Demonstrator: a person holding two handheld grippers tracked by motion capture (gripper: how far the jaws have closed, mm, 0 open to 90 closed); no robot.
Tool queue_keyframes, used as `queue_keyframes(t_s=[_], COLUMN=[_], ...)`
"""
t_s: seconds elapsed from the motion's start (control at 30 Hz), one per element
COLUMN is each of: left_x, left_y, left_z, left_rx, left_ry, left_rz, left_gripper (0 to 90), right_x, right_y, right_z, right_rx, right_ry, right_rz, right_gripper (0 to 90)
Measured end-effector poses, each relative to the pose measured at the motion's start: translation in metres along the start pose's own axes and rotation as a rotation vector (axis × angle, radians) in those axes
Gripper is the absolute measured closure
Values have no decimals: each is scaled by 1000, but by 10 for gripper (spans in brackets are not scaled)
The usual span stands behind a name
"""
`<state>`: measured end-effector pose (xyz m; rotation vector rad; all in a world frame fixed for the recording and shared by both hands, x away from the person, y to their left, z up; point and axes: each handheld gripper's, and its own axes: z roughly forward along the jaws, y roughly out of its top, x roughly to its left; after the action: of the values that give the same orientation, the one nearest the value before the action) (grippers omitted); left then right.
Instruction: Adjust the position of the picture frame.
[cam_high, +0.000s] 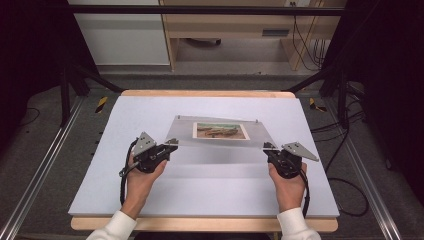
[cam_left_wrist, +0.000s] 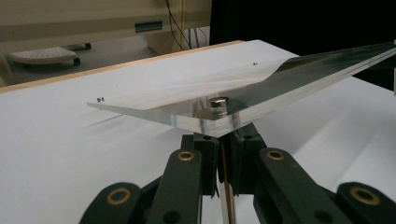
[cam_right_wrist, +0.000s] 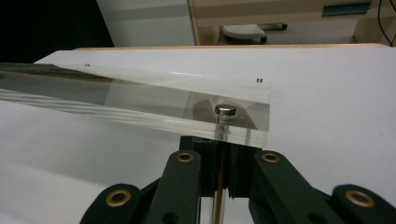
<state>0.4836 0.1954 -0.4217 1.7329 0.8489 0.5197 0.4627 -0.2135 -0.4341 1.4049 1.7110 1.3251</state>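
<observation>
From above, a clear rectangular acrylic picture frame (cam_high: 220, 133) with a landscape print hangs over the pale table (cam_high: 150, 200), near corners pinched by left gripper (cam_high: 171, 144) and right gripper (cam_high: 269, 148). Each gripper view shows jaws clamped on a corner by its silver magnet (cam_left_wrist: 218, 102).

The picture (cam_high: 220, 131) inside the acrylic frame (cam_high: 220, 150) is too small to make out; 2 far-corner studs (cam_right_wrist: 260, 80) are mere specks at 12 o'clock.

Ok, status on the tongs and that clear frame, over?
Left tongs shut on near-left corner of frame. Right tongs shut on near-right corner. Near edge lifted, far edge looks down on the table. Nothing in the way.
</observation>
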Motion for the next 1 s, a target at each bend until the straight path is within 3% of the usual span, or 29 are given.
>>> queue_keyframes(t_s=[0.67,0.9,1.0], left_x=[9,8,6], left_y=[-11,-21,-25], left_z=[-1,-3,-5], left_rx=[10,44,57], left_ry=[22,36,39], left_rz=[-21,-9,-23], left_gripper=[820,815,816], right_x=[6,10,11], right_y=[-3,-7,-9], right_z=[12,12,12], right_rx=[13,17,21], right_ry=[8,2,4], right_rz=[-12,-25,-38], right_gripper=[844,846,845])
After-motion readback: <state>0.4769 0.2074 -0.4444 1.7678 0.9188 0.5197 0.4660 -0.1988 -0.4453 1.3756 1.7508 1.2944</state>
